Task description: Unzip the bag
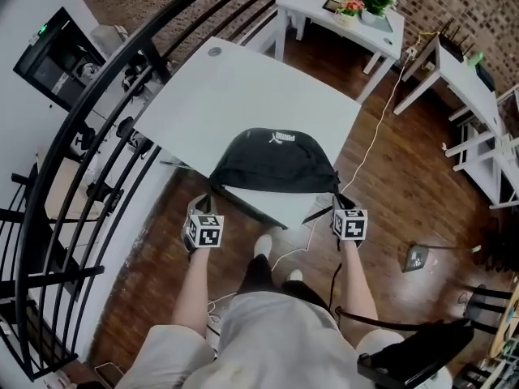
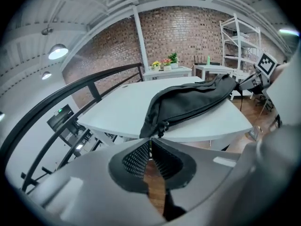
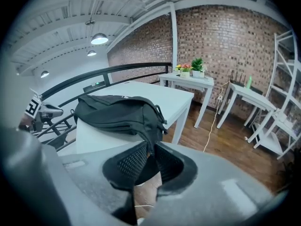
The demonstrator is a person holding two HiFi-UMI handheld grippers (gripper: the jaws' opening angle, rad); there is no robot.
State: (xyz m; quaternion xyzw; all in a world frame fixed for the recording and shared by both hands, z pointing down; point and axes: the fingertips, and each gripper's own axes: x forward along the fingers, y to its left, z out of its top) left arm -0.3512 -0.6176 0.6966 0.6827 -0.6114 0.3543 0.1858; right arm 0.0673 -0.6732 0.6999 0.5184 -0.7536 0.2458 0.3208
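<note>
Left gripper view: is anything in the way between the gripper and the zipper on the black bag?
No, nothing visible is in the way. The black fabric bag lies on the white table, and its small zipper pull hangs right beyond the left gripper's tips.

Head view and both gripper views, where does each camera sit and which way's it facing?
Head view: on the person's head, looking down at the black Puma bag on the white table; forearms, legs, left gripper, right gripper show.
Left gripper view: on the left gripper, facing along the bag toward the brick wall; its own jaws show.
Right gripper view: on the right gripper, facing the bag's other end; its jaws show, closed on the bag.
Shared: all see bag and table; each gripper view catches the other gripper.
</note>
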